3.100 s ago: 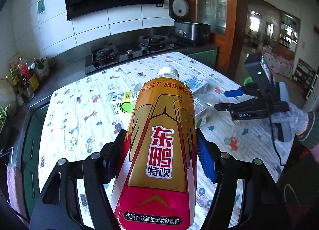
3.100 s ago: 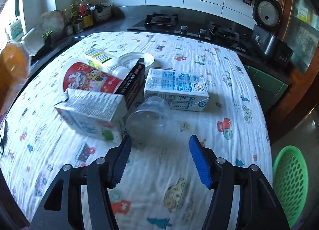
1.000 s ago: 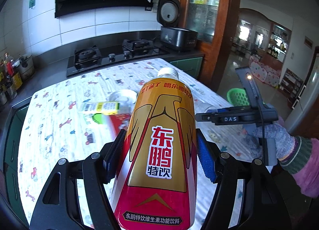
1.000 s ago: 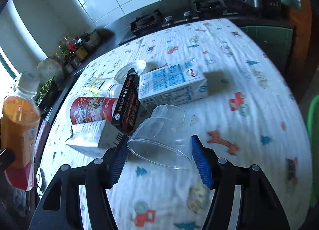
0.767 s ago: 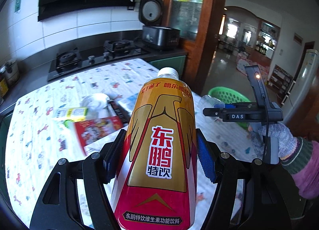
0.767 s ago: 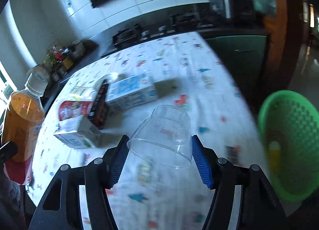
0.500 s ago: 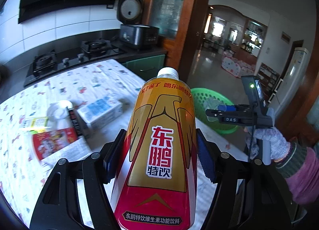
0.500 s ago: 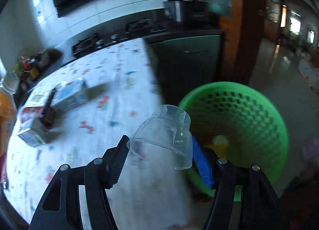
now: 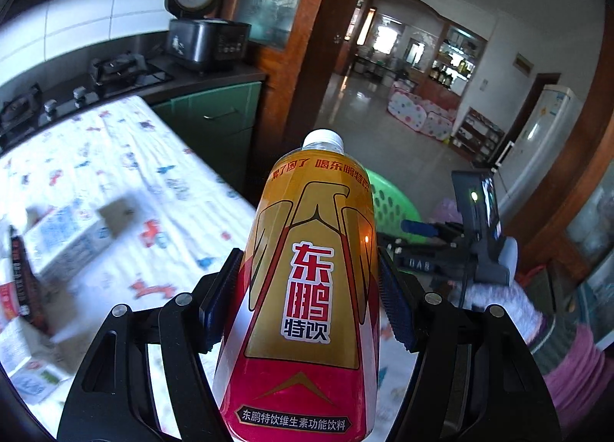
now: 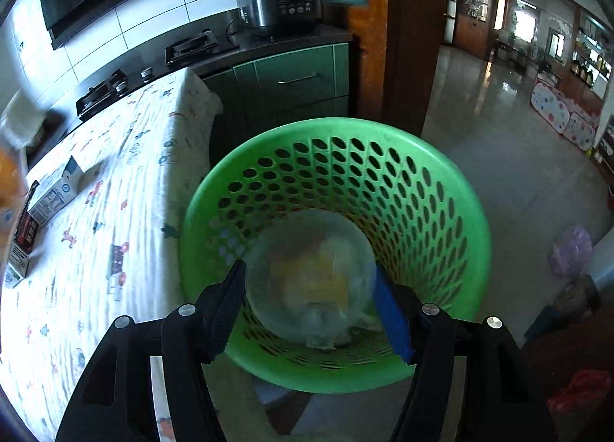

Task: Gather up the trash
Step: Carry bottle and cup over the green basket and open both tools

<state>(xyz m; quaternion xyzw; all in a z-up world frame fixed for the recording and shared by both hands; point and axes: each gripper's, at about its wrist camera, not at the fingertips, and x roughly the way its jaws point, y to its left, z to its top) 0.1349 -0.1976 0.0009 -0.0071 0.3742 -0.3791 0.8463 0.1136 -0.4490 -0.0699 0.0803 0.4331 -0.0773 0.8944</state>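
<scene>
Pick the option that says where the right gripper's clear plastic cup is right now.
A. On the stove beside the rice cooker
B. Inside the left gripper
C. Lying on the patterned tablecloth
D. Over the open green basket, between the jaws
D: in the right wrist view the clear plastic cup sits between the right gripper jaws, directly above the green basket.

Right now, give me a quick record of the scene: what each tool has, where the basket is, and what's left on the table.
left tool: shut on a drink bottle
right tool: over the green basket, jaws just opened
clear cup: blurred between the right pads, looks released
basket: on the floor beside the table
left on table: cartons
</scene>
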